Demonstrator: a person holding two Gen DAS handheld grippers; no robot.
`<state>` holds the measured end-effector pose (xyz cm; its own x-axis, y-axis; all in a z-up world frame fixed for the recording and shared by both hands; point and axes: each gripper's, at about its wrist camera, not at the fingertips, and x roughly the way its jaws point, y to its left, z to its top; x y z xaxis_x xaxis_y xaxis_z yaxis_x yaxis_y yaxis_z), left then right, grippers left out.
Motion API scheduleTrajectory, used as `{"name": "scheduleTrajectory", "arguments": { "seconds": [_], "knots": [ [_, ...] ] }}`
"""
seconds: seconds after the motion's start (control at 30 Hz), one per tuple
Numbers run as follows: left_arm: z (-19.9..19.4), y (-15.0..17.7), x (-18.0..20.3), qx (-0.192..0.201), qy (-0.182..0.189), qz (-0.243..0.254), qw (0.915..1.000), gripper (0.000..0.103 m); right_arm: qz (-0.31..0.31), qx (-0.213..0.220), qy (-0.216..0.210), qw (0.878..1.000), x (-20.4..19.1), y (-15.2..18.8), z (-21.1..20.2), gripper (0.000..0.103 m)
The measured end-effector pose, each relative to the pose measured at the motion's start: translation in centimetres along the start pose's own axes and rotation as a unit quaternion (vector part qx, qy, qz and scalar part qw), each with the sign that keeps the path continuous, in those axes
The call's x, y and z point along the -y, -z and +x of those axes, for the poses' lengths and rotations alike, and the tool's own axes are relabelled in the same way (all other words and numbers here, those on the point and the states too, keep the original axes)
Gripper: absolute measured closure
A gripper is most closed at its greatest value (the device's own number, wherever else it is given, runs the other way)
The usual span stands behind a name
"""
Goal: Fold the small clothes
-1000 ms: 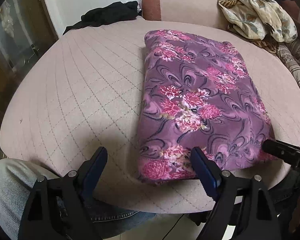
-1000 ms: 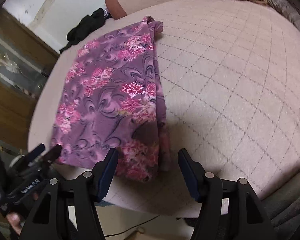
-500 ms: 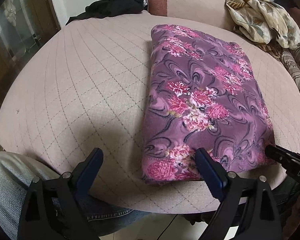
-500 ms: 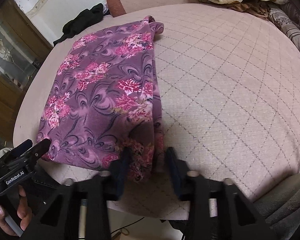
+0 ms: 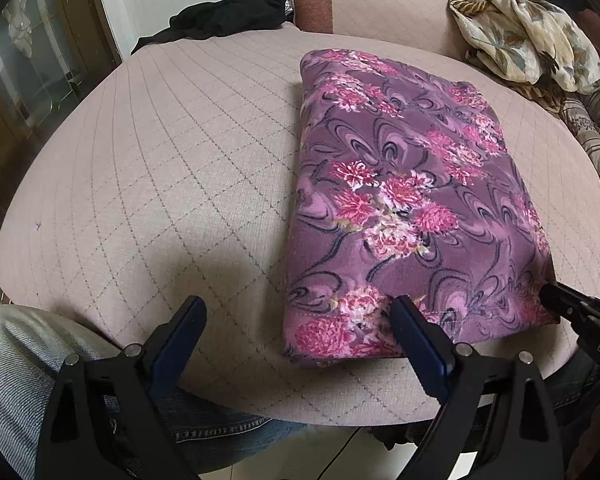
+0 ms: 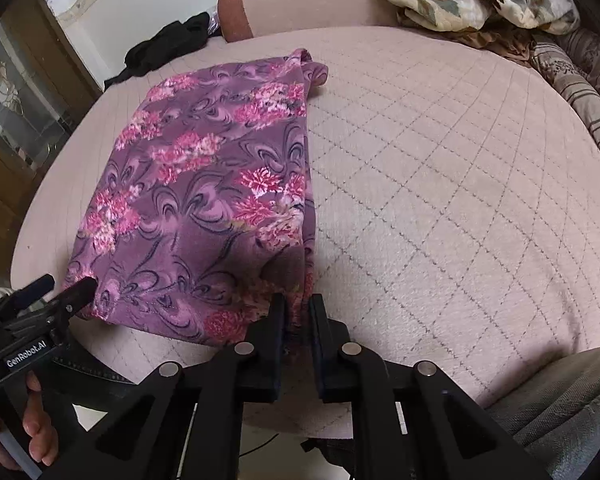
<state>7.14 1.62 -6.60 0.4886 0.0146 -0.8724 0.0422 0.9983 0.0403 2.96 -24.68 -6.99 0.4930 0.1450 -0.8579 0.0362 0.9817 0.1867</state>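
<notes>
Purple floral garment (image 5: pixel 412 200), folded into a long rectangle, lies flat on a pink quilted cushion surface (image 5: pixel 172 168); in the left wrist view it runs from 12 o'clock down to 5 o'clock, its near hem close to the cushion's front edge.

Left hand-held gripper (image 5: pixel 300 332): jaws spread wide, blue-padded fingers (image 5: pixel 420 344) apart; the right finger overlaps the garment's near left corner, the other hangs over bare cushion. Nothing held.

Right hand-held gripper (image 6: pixel 298 316): jaws drawn nearly together, pinching the garment's near right corner at 6 o'clock in its own view; fabric bunches up just ahead of the fingertips.

Black clothing (image 5: pixel 228 16) heaped at the cushion's far edge, 11 o'clock. Beige leaf-print cloth (image 5: pixel 524 28) piled at 1 o'clock, beside a striped fabric (image 5: pixel 596 128) at 3 o'clock. Pink bolster (image 5: pixel 364 0) behind the garment at 12 o'clock. Person's denim-clad leg (image 5: pixel 16 364) at 8 o'clock.
</notes>
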Motion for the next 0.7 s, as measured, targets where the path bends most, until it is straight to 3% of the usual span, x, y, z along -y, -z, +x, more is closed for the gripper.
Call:
{"name": "scheduleTrajectory", "arguments": {
  "seconds": [0.7],
  "knots": [
    [0.18,0.02,0.26,0.003,-0.009,0.006,0.9999,0.008,0.007,-0.008,0.006,1.000,0.24,-0.05,0.32,0.092]
  ]
}}
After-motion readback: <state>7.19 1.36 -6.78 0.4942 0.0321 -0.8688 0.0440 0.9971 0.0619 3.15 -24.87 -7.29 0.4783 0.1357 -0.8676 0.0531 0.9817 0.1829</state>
